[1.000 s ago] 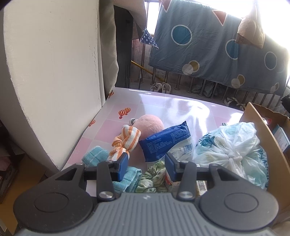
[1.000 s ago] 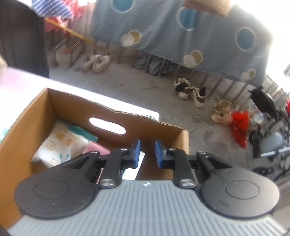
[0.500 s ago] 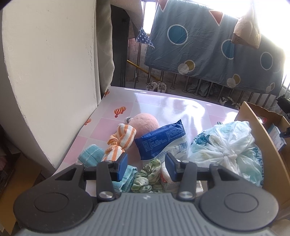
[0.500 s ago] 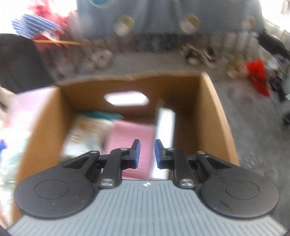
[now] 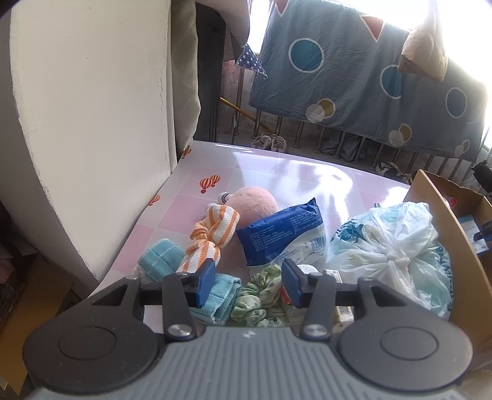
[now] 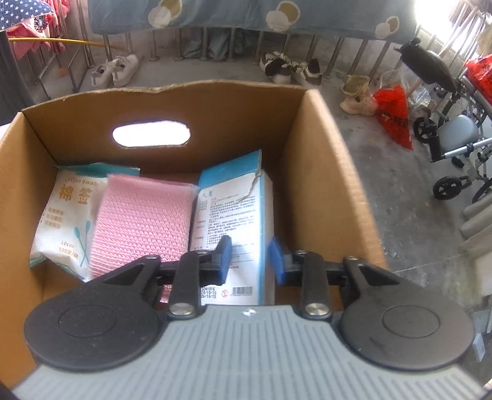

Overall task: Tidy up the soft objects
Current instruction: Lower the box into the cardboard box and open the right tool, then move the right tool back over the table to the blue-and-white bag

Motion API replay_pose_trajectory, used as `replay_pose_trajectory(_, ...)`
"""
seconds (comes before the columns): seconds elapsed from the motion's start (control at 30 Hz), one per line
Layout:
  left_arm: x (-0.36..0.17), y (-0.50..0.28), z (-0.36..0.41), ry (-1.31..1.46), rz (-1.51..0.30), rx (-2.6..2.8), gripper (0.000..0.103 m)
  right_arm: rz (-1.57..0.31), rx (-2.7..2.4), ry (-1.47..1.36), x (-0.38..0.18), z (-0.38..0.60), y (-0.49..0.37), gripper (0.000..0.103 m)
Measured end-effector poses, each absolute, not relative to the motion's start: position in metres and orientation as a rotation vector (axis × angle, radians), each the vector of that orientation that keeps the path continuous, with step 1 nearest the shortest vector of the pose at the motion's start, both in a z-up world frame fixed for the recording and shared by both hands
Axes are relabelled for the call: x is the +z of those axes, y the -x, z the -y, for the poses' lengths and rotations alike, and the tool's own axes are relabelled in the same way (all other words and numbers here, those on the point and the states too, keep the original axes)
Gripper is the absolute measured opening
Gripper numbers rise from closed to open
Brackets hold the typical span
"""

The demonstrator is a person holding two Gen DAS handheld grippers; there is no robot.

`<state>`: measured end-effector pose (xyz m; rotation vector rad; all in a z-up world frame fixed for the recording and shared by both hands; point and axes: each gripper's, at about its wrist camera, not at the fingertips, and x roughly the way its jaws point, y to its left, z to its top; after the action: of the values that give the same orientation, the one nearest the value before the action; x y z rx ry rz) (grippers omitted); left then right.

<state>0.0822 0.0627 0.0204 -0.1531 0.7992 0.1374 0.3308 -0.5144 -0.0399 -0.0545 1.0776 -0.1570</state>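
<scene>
As the right gripper (image 6: pixel 249 258) jaws open over the box (image 6: pixel 323 172), the blue carton (image 6: pixel 236 215) drops free; left gripper (image 5: pixel 247 281) jaws spread, empty.

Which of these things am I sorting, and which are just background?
Job:
brown cardboard box
pink round plush toy
orange-striped knotted cloth
teal knitted cloth
green floral scrunchie

Background:
blue circle-patterned bedsheet
white sneakers
wheelchair

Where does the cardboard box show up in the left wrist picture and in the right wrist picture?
Left wrist: cardboard box at the right edge, behind the white plastic bag.
Right wrist: cardboard box fills the middle, open top, packets inside.
Shared landmark: the blue spotted sheet on the railing, also across the top of the right wrist view.
</scene>
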Motion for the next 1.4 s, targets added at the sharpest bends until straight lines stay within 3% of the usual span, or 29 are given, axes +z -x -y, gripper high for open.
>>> replay_pose_trajectory(0.23, 0.022, -0.079, -0.069, 0.164, -0.794, 0.141, 0.055, -1.059, -0.145, 0.012, -0.041, 0.515, -0.332, 0.034)
replay_pose_trajectory(0.4, 0.025, -0.073, -0.070, 0.176, -0.777, 0.130, 0.061, -0.961, -0.136, 0.017, -0.005, 0.510, -0.307, 0.046)
replay_pose_trajectory(0.63, 0.030, -0.058, -0.074, 0.184, -0.749, 0.113, 0.072, -0.849, -0.058, -0.210, 0.060, 0.522, -0.253, 0.050)
replay_pose_trajectory(0.73, 0.031, -0.047, -0.076, 0.175, -0.745, 0.102, 0.080, -0.818, 0.013, -0.371, 0.080, 0.522, -0.220, 0.057)
replay_pose_trajectory(0.87, 0.033, -0.033, -0.081, 0.147, -0.735, 0.091, 0.088, -0.769, 0.131, -0.462, 0.102, 0.499, -0.166, 0.082)
replay_pose_trajectory(1.1, 0.027, -0.013, -0.088, 0.197, -0.754, 0.038, 0.088, -0.712, 0.289, -0.498, 0.117, 0.432, -0.096, 0.087)
replay_pose_trajectory(1.4, 0.013, 0.008, -0.098, 0.300, -0.777, -0.044, 0.088, -0.754, 0.444, -0.521, 0.111, 0.342, -0.082, 0.088)
